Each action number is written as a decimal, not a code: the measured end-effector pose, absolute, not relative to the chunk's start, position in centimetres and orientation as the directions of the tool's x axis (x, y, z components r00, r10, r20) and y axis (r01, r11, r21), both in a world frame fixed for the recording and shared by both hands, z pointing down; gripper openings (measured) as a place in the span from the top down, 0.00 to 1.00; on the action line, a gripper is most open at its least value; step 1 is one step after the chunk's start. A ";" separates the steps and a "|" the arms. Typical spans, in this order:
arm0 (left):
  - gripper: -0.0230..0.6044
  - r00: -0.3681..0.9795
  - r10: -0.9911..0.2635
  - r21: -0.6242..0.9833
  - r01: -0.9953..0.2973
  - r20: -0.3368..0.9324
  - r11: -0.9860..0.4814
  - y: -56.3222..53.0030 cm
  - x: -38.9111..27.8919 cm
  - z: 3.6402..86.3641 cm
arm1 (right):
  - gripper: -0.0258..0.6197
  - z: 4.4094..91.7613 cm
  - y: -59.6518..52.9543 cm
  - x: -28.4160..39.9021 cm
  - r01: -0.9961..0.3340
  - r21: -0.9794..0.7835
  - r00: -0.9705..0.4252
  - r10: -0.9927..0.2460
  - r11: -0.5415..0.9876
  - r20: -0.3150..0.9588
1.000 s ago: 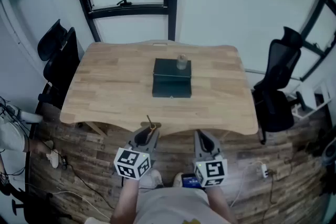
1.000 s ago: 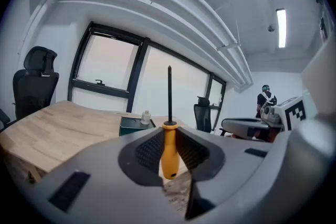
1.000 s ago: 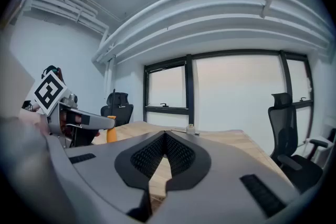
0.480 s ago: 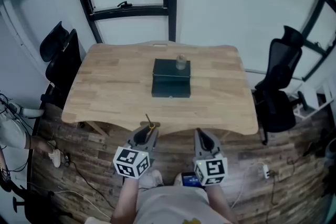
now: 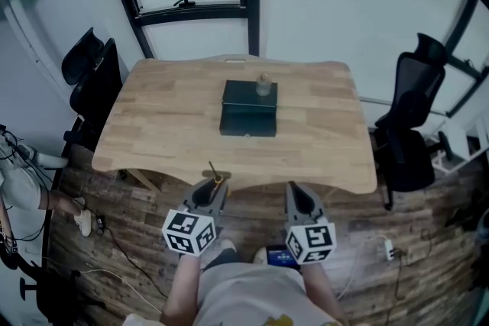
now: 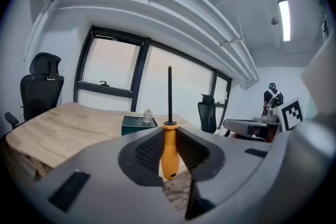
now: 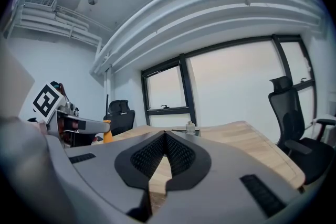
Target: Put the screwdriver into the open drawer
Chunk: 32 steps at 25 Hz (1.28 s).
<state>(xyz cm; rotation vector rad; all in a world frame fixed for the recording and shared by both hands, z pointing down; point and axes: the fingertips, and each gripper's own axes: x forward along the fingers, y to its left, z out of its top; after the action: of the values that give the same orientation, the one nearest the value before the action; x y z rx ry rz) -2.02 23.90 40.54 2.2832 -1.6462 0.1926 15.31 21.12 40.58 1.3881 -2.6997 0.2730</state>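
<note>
My left gripper [image 5: 212, 189] [image 6: 169, 157] is shut on the orange handle of a screwdriver [image 6: 169, 153] [image 5: 217, 178], whose dark shaft points straight up. It hovers just in front of the wooden table's near edge. My right gripper [image 5: 295, 195] [image 7: 166, 157] hangs beside it, shut with nothing between its jaws. A dark green drawer box [image 5: 249, 110] [image 6: 135, 125] sits in the middle of the table [image 5: 160, 126], with a small pale bottle [image 5: 263, 85] [image 6: 147, 115] on its far part. I cannot tell from here whether a drawer stands open.
Black office chairs stand at the table's left [image 5: 90, 76] and right [image 5: 411, 114]. A window frame [image 5: 195, 10] runs behind the table. Cables and a power strip [image 5: 386, 250] lie on the wooden floor. A person [image 5: 19, 191] is partly seen at the left edge.
Both grippers have stayed in front of the table; the head view has shifted slightly, so the table sits a little lower in the picture. The screwdriver remains held.
</note>
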 end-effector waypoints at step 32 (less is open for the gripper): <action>0.85 0.392 -0.848 0.275 -0.911 0.355 -0.306 6.1 -6.3 45.1 | 0.96 44.2 5.7 12.4 -0.858 -0.099 -0.509 -0.811 0.503 0.288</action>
<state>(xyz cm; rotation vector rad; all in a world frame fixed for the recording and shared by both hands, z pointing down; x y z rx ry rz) -6.29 6.11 45.11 2.2271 -1.5118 0.1982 12.40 5.71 44.17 1.4309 -2.5412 0.3406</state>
